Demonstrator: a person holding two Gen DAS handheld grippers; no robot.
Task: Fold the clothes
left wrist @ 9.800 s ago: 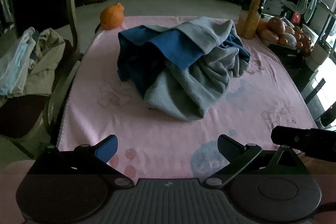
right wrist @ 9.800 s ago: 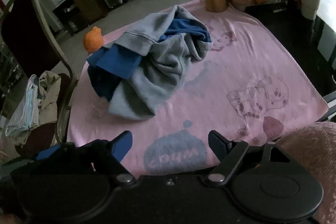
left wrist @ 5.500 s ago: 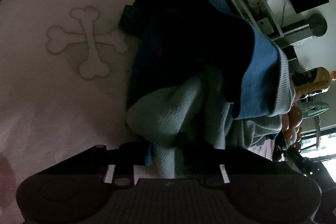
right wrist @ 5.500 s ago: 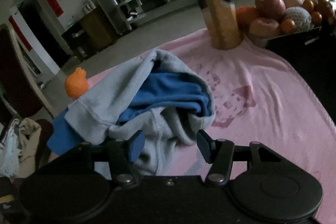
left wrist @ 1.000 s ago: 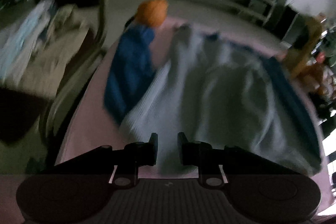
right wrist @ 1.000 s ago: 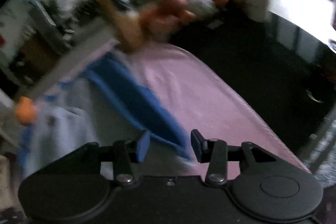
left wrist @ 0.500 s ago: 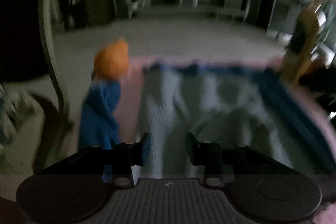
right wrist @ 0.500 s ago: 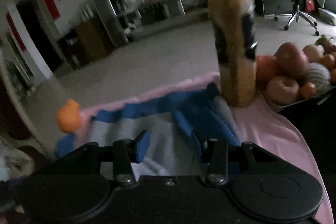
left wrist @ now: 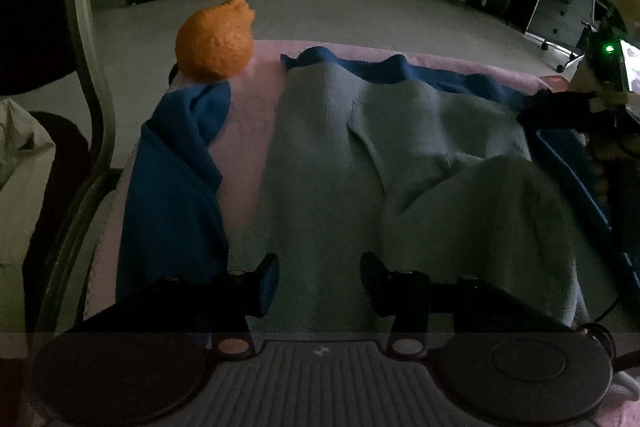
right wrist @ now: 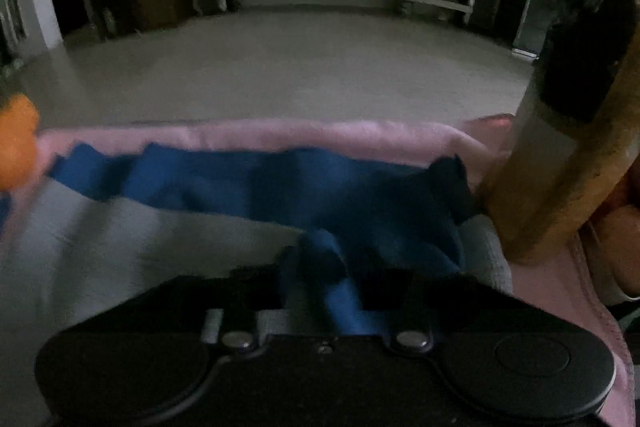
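Left wrist view: the left gripper (left wrist: 318, 277) hangs just above the near hem of a grey-and-blue sweater (left wrist: 400, 163) spread flat on a pink cloth (left wrist: 256, 107). Its jaws are opening, with grey knit lying below and between the fingers but no pad pressing on it. A blue sleeve (left wrist: 176, 179) trails off to the left, its far end just beside an orange (left wrist: 216, 41). To do this step well, the judgement is that the free hand should settle on one hem corner, pinch a single layer, and keep the body smooth while the far side is drawn over. The right gripper (left wrist: 560, 113) shows dark at the sweater's far right edge.

Right wrist view: the right gripper (right wrist: 328, 267) is clenched on a bunched fold of blue fabric at the sweater's (right wrist: 120, 235) right side, the cloth rising straight between its fingers. A bottle (right wrist: 560, 155) stands just beside this grip, touching or nearly touching the blue edge, so any lift looks best kept low and drawn away from it.
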